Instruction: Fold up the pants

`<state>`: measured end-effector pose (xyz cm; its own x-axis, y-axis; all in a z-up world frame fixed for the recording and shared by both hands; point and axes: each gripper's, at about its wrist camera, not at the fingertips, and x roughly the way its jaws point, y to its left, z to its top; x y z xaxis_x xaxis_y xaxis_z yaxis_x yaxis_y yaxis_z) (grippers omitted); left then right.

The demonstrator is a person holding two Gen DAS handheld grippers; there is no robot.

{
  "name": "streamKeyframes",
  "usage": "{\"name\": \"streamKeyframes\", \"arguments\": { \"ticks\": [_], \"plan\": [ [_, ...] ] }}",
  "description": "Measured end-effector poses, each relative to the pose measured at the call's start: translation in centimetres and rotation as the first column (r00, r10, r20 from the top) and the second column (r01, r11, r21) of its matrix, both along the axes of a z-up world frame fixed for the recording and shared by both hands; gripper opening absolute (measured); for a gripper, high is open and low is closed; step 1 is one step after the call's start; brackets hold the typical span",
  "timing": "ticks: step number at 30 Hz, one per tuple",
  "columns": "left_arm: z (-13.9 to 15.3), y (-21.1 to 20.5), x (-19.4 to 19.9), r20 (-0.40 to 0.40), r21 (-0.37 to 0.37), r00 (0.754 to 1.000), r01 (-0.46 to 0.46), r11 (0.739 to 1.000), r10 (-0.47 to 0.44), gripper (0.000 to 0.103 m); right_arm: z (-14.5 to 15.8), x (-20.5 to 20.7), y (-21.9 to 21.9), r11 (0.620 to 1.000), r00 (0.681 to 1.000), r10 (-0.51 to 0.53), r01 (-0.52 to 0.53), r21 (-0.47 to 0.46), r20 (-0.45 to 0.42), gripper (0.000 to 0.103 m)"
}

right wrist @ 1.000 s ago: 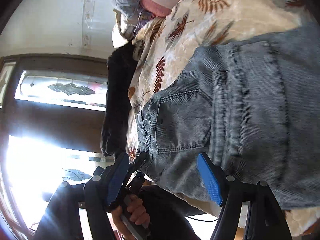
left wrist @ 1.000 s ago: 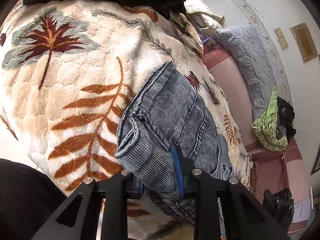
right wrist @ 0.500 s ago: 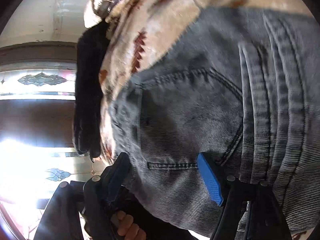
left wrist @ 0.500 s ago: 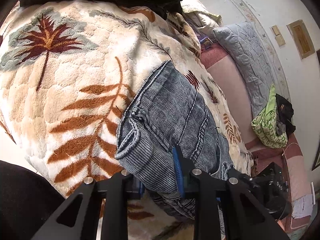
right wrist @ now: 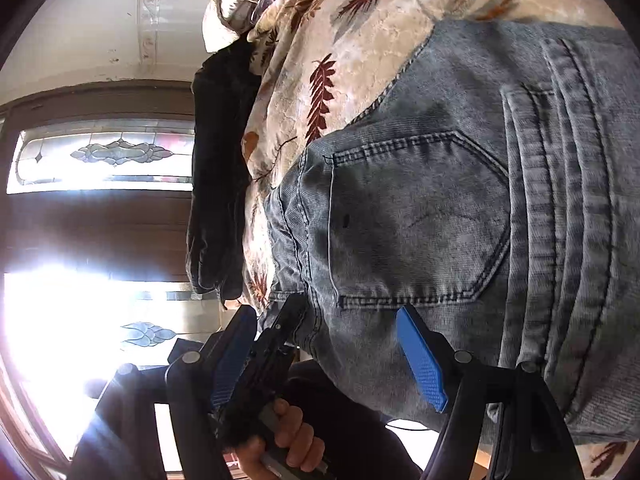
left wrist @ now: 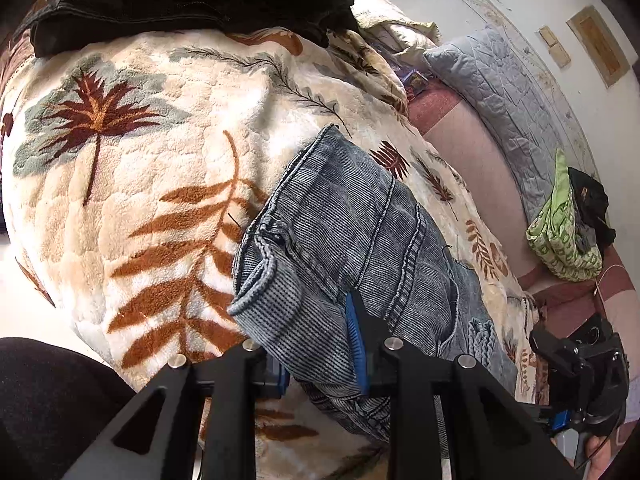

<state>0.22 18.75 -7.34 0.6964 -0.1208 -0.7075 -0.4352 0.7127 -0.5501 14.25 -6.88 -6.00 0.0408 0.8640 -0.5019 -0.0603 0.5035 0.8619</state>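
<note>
Clearly the left gripper is clamped on the pants: a rolled fold of grey-blue denim fills the narrow gap between its fingers, and the blue pads press into the cloth on both sides. The pants lie folded on a leaf-patterned blanket spread over the bed, near the blanket's near edge, with one hemmed end reaching toward the middle of the bed.

The right gripper stands wide, its jaws opening. One blue-padded finger lies against the denim just below the back pocket; the other sits off the waistband edge, in front of the left gripper's body. Denim lies between them, but the pads do not press on it.

From the left wrist view the length of the bed shows: a black garment at the blanket's far edge, a grey quilted pillow by the wall, a green patterned cloth, and the right gripper low at the right. The right wrist view alone gives the pocket stitching and a hand around the left gripper's handle, against a glaring window.

How many layers the fold has cannot be made out, and the lower part of the pants is hidden behind the gripper frames. The window glare washes out whatever is beside the hand.
</note>
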Motion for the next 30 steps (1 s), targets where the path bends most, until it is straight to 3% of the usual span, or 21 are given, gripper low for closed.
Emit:
{"name": "streamKeyframes", "arguments": {
  "ticks": [3,10,12,14,16,20,24,27,30],
  "plan": [
    [0.2,-0.6,0.2,-0.007,0.042,1.0,0.009,0.999,-0.009,0.026,-2.4,1.1,1.9,0.995,0.997,0.051,-0.057,-0.082,-0.065,0.079],
    [0.3,-0.5,0.5,-0.003,0.064,1.0,0.03,0.997,-0.03,0.026,2.0,3.6,3.0,0.989,0.998,0.052,-0.047,-0.138,0.034,0.079],
    [0.2,-0.4,0.6,-0.001,0.057,0.999,0.034,0.998,-0.034,0.026,1.8,5.2,4.0,0.985,0.998,0.037,-0.029,-0.168,0.047,0.079],
    [0.2,-0.4,0.7,0.0,0.06,0.999,0.041,0.997,-0.042,0.026,-0.3,6.7,4.9,0.966,0.999,0.025,-0.017,-0.258,0.029,0.079],
    [0.2,-0.4,0.7,0.001,0.064,0.999,0.049,0.997,-0.049,0.026,-2.1,7.3,5.1,0.971,1.0,-0.006,0.005,-0.239,-0.002,0.083],
    [0.1,-0.3,0.8,0.002,0.064,0.998,0.056,0.996,-0.057,0.026,0.0,6.2,5.0,0.966,1.0,0.016,-0.008,-0.258,0.026,0.085],
    [0.0,-0.1,0.6,0.006,0.047,0.998,0.057,0.997,-0.057,0.026,1.5,3.5,4.2,0.976,0.998,0.024,-0.012,-0.216,0.052,0.085],
    [0.0,-0.1,0.6,0.006,0.051,0.998,0.059,0.997,-0.059,0.026,-0.6,1.7,4.2,0.97,1.0,0.02,-0.017,-0.242,0.012,0.086],
    [0.2,-0.2,0.5,0.007,0.056,0.998,0.06,0.997,-0.06,0.026,-0.5,1.7,4.6,0.973,0.999,0.025,-0.014,-0.23,0.042,0.092]
  ]
}}
